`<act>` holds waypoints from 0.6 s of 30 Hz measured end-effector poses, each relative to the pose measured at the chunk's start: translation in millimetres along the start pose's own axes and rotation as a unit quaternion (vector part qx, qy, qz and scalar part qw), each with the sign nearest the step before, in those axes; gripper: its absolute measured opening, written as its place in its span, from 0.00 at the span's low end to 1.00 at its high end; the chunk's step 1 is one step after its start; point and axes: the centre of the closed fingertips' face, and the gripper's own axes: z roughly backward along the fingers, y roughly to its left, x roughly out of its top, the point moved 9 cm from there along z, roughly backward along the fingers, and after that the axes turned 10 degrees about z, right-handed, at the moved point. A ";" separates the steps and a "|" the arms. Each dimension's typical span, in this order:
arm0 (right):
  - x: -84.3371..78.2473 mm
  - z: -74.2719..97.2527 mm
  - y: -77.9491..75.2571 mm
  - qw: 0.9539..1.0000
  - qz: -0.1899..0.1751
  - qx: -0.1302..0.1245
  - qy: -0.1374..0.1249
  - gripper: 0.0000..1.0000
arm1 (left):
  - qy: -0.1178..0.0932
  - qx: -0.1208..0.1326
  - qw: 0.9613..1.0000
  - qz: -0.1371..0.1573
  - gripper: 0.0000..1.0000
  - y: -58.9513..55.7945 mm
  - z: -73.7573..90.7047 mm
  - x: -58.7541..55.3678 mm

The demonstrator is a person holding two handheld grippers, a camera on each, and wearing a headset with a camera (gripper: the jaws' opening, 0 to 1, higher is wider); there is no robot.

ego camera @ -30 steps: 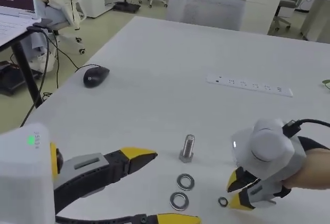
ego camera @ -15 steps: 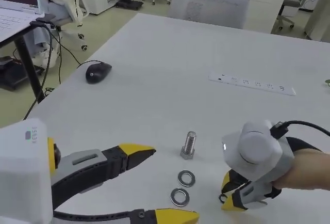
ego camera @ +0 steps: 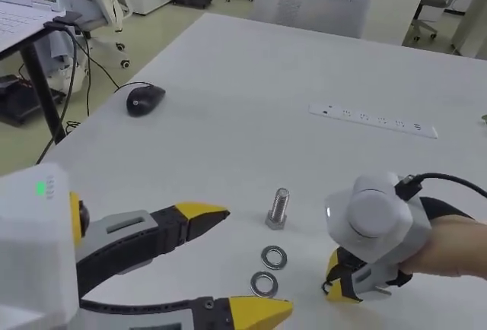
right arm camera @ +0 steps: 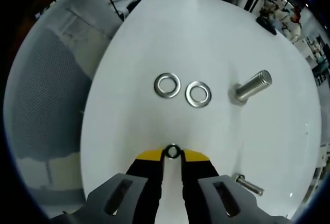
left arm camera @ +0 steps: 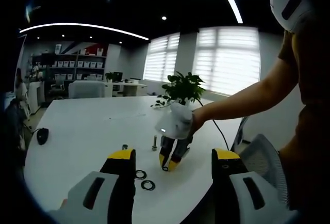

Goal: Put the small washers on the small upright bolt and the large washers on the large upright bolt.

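Right tool nearly closed, pinching small silver metal washer at its tips down at white bench, near two large silver washers; left tool wide open, empty.

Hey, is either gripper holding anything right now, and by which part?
The right gripper pinches a small silver metal washer by its outer rim; the left gripper is open, empty.
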 end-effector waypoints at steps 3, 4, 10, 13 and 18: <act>-0.2 0.2 -0.2 1.000 -0.008 0.000 -0.003 0.12 | -0.002 0.000 1.000 0.001 0.59 0.6 0.4 -0.1; -0.5 0.3 -0.4 1.000 -0.010 0.001 -0.004 0.12 | -0.002 0.000 1.000 0.001 0.59 0.8 0.5 -0.1; -1.9 0.9 -0.3 1.000 -0.025 0.003 -0.015 0.12 | 0.002 -0.002 1.000 0.000 0.59 0.5 -0.3 -1.2; -4.1 4.5 -0.2 1.000 -0.024 0.003 -0.012 0.12 | 0.004 -0.002 1.000 0.001 0.59 0.8 -0.1 -1.6; -12.5 15.0 -3.2 0.999 -0.036 -0.007 -0.014 0.12 | 0.007 -0.004 1.000 0.000 0.59 0.4 -1.0 -2.3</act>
